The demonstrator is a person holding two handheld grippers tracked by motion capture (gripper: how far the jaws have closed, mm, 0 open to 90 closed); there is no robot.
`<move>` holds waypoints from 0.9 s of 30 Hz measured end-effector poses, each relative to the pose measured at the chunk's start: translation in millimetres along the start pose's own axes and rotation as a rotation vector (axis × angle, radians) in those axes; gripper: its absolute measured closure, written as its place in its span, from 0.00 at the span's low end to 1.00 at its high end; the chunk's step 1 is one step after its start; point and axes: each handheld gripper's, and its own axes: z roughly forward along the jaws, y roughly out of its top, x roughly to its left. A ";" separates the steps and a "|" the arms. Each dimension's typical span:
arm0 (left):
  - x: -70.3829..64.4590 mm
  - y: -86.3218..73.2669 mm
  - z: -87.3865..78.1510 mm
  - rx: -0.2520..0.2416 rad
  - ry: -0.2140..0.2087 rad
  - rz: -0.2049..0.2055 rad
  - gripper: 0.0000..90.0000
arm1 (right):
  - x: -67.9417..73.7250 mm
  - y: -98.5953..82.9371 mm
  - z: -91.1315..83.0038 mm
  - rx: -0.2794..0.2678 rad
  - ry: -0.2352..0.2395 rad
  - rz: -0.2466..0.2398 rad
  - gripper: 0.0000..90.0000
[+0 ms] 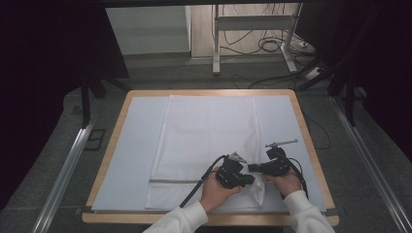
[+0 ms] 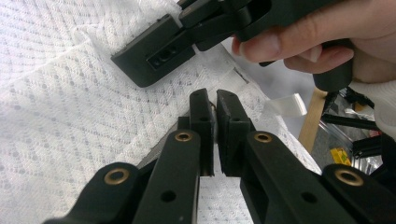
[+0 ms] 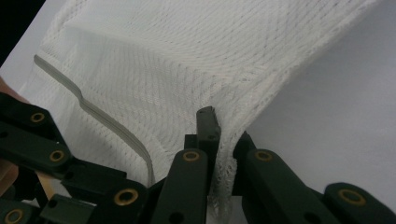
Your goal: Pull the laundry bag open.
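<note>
A white rectangular mesh laundry bag (image 1: 204, 141) with a grey zip strip lies flat down the middle of a pale blue mat (image 1: 131, 145) that covers a wood-edged table (image 1: 301, 116). Both grippers work at the bag's near right corner — the end closest to the person, just beyond the zip strip. The left gripper (image 1: 247, 178) sits over that corner; in its own view (image 2: 215, 116) its two black jaws stand almost pressed together, with a small metal bit between their tips — whether they truly grip it I cannot tell. The right gripper (image 1: 252, 168) lies just beside it, on the bag's right edge. In the right gripper view (image 3: 219, 140) its jaws pinch the bag's mesh edge, which rises from them in a taut fold, and the grey zip strip (image 3: 93, 112) curves off to the left of that fold.
</note>
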 end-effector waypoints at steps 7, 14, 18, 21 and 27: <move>4.2 -2.3 0.2 0.004 -0.014 -0.013 0.96 | -1.1 -0.2 -1.7 -0.002 0.008 -0.007 0.97; 10.8 -7.4 0.1 0.002 -0.033 -0.040 0.96 | 0.2 -1.0 -2.7 0.000 0.017 -0.020 0.97; 13.1 -8.7 -1.2 -0.002 -0.030 -0.046 0.96 | 0.4 -1.3 -2.4 0.007 0.015 -0.026 0.97; 14.8 -9.4 -2.2 0.001 -0.034 -0.046 0.96 | 0.8 -1.4 -1.8 0.008 0.014 -0.032 0.97; 18.1 -10.6 -1.2 0.005 -0.042 -0.056 0.96 | 1.1 -2.0 -2.5 0.008 0.017 -0.037 0.97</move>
